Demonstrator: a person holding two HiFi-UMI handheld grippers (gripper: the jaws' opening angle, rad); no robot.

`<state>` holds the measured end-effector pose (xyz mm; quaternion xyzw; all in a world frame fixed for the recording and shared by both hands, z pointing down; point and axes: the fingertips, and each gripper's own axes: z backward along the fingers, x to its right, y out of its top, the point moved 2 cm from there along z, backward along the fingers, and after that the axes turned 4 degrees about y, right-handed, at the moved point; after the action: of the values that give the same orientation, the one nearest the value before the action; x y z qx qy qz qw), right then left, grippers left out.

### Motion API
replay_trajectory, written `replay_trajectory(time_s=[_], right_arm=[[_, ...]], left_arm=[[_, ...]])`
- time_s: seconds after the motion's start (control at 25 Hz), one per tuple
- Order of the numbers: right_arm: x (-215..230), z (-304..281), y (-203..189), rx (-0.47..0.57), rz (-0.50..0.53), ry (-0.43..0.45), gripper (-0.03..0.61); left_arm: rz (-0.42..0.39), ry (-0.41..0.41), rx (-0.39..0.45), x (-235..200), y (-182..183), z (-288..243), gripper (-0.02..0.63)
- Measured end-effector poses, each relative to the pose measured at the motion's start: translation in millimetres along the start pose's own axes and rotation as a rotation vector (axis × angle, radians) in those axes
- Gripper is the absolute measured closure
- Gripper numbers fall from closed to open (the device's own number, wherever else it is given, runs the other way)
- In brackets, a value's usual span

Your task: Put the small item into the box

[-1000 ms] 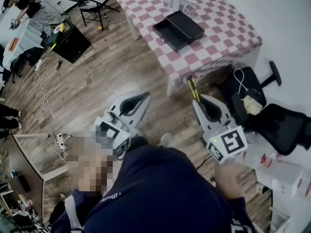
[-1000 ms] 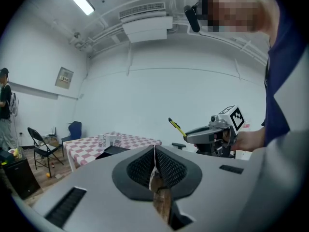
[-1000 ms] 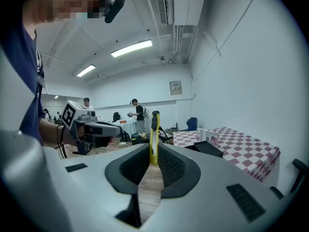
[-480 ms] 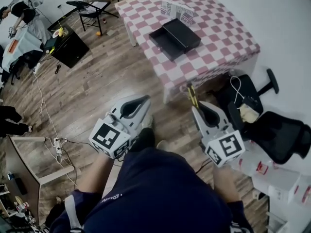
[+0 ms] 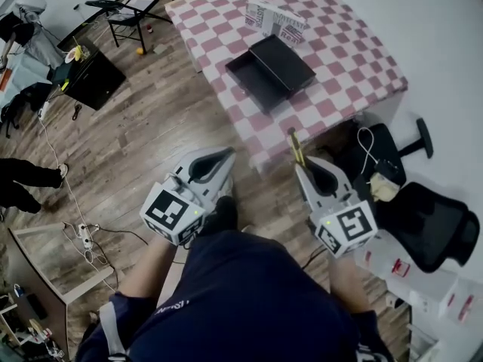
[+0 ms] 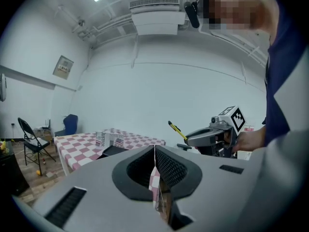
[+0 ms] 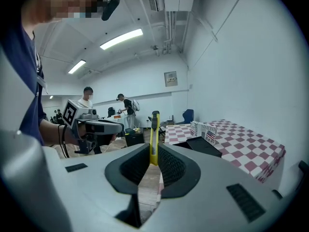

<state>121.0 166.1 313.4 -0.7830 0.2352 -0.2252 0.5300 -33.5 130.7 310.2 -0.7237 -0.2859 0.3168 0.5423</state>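
Observation:
My right gripper (image 5: 309, 162) is shut on a slim yellow and black utility knife (image 5: 296, 147), which sticks out ahead of its jaws; in the right gripper view the knife (image 7: 154, 137) stands upright between the closed jaws. My left gripper (image 5: 224, 154) is shut with nothing in it, its jaws (image 6: 155, 151) meeting in a thin line. Both hang over the wooden floor, short of the table. An open black box (image 5: 256, 78) and its black lid (image 5: 284, 60) lie on the pink checked table (image 5: 355, 59).
A printed white carton (image 5: 275, 19) stands behind the black box. A black office chair (image 5: 423, 225) and white boxes (image 5: 430, 292) are at the right. A folding chair (image 5: 127, 15), a black case (image 5: 93, 72) and floor cables (image 5: 60, 157) lie at the left; people stand far left.
The view has shifted toward the table, which now sits closer and lower in the head view. Both grippers keep their pose, and the right one still holds the knife.

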Motion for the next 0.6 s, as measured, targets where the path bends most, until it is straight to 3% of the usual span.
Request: replay_trajectory(time_s=[0.32,0.6], right_arm=[[50.6,-94.7,22.2,-0.051,-0.042,-0.04,0.517],[84.6,-157.1,31.1,-0.101,-0.064,-0.073,0.517]], left_arm=[[0.022,-0.05,-0.045,-98.6,9.6,-59.1,0.578],[0.027,-0.105,-0.099,-157.5,15.7,-98.8,0.578]])
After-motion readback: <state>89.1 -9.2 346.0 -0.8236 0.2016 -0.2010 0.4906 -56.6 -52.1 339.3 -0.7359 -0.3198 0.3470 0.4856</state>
